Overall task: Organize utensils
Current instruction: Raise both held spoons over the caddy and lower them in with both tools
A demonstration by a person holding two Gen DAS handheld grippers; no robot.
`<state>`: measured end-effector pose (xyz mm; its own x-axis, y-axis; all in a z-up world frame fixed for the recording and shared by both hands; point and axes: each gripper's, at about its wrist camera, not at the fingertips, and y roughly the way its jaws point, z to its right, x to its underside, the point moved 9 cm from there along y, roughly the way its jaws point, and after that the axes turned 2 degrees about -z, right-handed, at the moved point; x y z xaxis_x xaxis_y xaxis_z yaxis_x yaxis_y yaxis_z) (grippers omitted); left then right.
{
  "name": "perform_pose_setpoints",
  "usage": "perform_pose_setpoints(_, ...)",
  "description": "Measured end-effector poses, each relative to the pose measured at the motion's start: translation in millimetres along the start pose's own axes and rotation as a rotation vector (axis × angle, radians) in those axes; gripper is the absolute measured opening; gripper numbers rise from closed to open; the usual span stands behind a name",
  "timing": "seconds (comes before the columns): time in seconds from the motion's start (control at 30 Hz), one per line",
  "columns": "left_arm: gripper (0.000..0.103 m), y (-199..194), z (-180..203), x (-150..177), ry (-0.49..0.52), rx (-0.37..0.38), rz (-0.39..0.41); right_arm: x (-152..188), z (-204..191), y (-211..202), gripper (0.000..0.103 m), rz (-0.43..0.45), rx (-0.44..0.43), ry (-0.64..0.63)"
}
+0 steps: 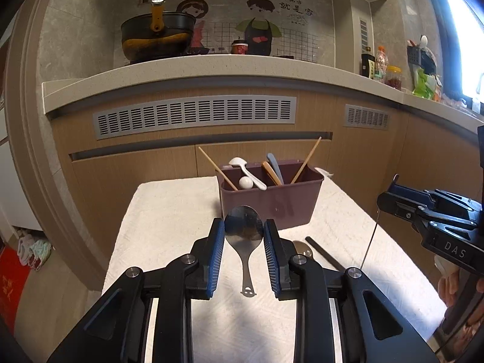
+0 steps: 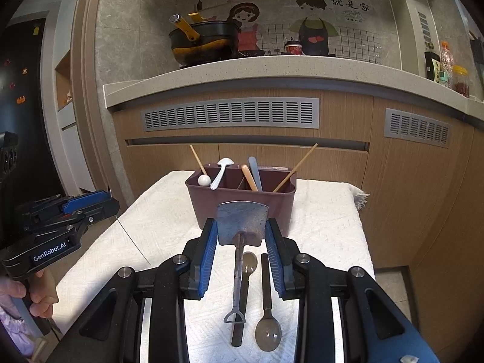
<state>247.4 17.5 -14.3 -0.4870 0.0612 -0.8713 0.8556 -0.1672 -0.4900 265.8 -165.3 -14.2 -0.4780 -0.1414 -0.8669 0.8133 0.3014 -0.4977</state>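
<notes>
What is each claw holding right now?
Left claw: closed on a metal spoon, by its bowl.
Right claw: closed on a metal spatula, by its blade.

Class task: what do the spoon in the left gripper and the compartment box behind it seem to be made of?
Spoon: probably polished steel, since its bowl gives dark mirror-like reflections. Box: likely moulded plastic, matte maroon, with smooth rounded walls and only a faint sheen.

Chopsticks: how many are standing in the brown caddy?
2. One chopstick leans out of the left compartment of the caddy, beside the white spoons; the other chopstick leans out of the right compartment. Any lying lower inside would be hidden by the wall.
</notes>
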Motion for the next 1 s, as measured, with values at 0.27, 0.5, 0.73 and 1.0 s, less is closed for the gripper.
perform_pose_setpoints(0.27, 0.027, -5, 2, -71, 0.017, 0.032, 0.100, -55, 2, -6, 0.029, 0.080, 0.010, -0.051)
perform_pose_setpoints(0.5, 0.027, 9, 0, -163, 0.044, 0.038, 0.225, -148, 13, -4, 0.029, 0.214, 0.063, -0.104)
perform_pose_setpoints(0.73, 0.027, 63, -10, -180, 0.003, 0.061, 0.194, -173, 23, 50, 0.029, 0.193, 0.082, -0.098)
perform_pose_setpoints(1.0, 0.027, 128, -12, -155, -0.041, 0.098, 0.077, -152, 28, 112, 0.029, 0.098, 0.079, -0.076)
